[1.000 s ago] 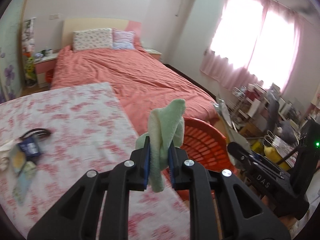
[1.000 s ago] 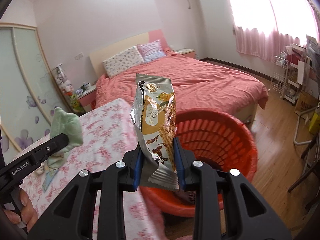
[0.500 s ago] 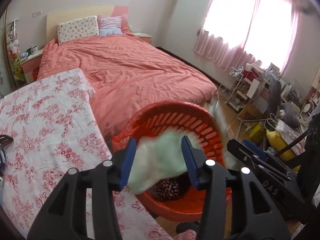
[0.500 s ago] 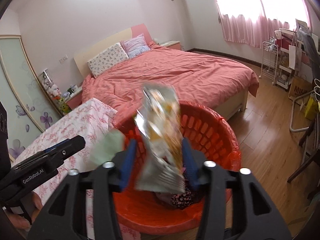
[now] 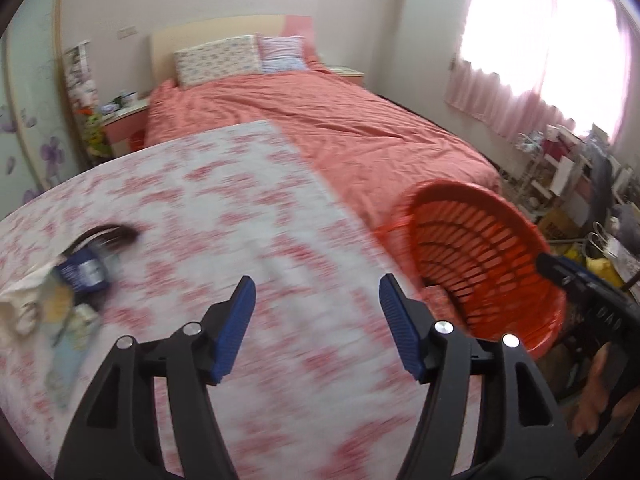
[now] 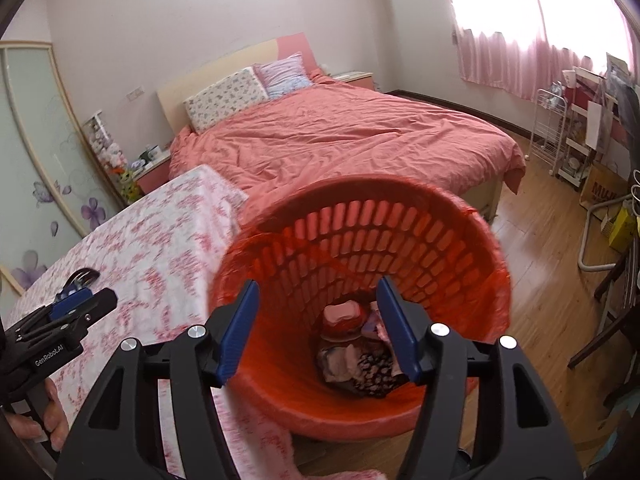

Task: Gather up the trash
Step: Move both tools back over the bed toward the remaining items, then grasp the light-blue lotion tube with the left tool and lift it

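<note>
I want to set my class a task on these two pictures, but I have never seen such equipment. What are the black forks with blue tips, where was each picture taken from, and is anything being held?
Each black fork is a hand-held gripper with two blue-padded fingers; a person carries one in each hand. A camera on each looks forward along its fingers. One picture comes from the left gripper, the other from the right gripper. Both are open and hold nothing. The left one is over a table with a flowered cloth, where a small blurred pile of trash lies. The right one is above a red basket beside the table, with scraps already at its bottom. A bed stands behind.
</note>
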{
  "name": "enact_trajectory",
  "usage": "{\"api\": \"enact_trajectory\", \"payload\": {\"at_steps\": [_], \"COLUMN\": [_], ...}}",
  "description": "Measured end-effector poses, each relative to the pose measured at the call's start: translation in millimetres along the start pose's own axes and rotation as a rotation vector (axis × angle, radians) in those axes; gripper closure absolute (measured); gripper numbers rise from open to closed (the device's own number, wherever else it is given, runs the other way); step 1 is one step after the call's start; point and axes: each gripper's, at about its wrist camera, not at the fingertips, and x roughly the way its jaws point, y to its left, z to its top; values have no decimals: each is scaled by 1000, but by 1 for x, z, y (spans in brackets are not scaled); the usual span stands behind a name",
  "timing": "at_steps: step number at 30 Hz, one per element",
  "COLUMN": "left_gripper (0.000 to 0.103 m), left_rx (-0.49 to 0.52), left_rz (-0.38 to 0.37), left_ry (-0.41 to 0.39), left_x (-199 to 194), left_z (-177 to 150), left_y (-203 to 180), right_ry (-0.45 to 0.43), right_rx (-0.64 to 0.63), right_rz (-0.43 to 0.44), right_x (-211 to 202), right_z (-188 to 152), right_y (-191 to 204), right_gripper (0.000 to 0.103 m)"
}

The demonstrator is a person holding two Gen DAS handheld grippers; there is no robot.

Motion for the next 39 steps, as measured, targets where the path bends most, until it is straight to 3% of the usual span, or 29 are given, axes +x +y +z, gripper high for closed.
{"api": "enact_trajectory", "payload": {"at_steps": [14, 18, 29, 30, 39], "left_gripper": [39, 42, 65, 72, 73], "left_rx": [-219, -252, -212, -207, -231], "left_rz": [243, 247, 205, 214, 246], "left_ry": [42, 76, 88, 87, 88], "left_x": [-40, -30, -11, -9, -37], "left_z": [-55, -60, -50, -50, -76], "left_y": [165, 179, 160, 158, 177], "right_ry": [97, 120, 159, 163, 191], "right_rx": [-171, -200, -219, -223, -255], "right_rz": [115, 134, 163, 165, 194], "right_x": [11, 15, 25, 25, 31], "right_z": [-30, -38, -49, -50, -59], "right_y": [102, 119, 141, 144, 165], "right_gripper": [42, 42, 42, 42, 42]}}
